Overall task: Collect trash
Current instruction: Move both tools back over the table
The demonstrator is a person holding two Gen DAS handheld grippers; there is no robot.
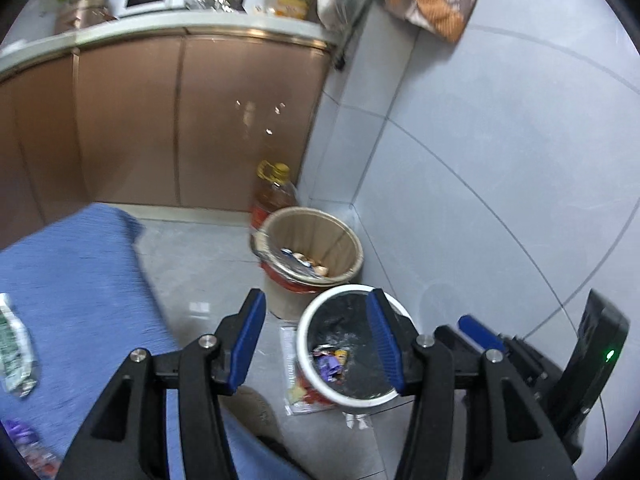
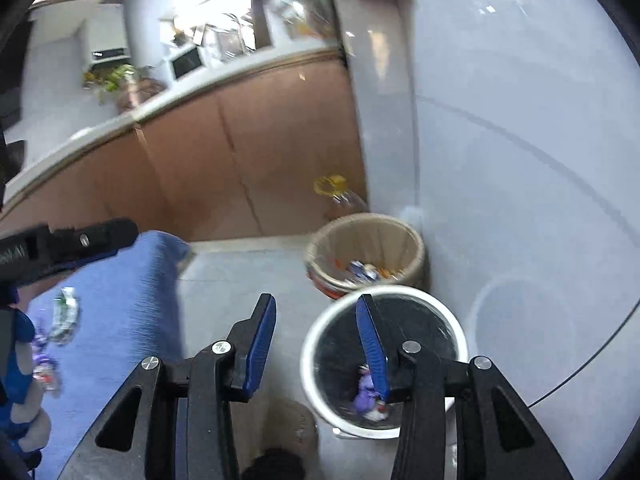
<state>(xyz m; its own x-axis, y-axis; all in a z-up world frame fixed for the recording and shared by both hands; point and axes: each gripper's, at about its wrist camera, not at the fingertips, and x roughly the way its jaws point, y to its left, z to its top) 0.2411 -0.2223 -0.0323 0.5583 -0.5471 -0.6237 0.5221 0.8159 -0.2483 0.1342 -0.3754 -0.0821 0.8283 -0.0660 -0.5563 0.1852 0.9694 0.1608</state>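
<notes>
A white trash bin with a black liner [image 1: 308,344] stands on the floor by the wall; purple and yellow wrappers [image 1: 330,362] lie inside. It also shows in the right wrist view [image 2: 316,360] with a purple wrapper [image 2: 366,394] in it. My left gripper [image 1: 316,340] is open and empty, above the bin's left rim. My right gripper [image 2: 316,344] is open and empty, above the same bin. A crumpled green-white wrapper [image 1: 14,344] and purple wrappers [image 1: 20,434] lie on the blue cloth [image 1: 80,280]; they also show in the right wrist view [image 2: 64,314].
A beige bin [image 1: 316,252] with scraps stands behind the white one, an oil bottle [image 1: 272,192] behind it. Brown cabinets [image 1: 160,120] and a cluttered counter lie beyond. A tiled wall [image 1: 500,160] is on the right. A flat packet [image 1: 292,360] lies on the floor.
</notes>
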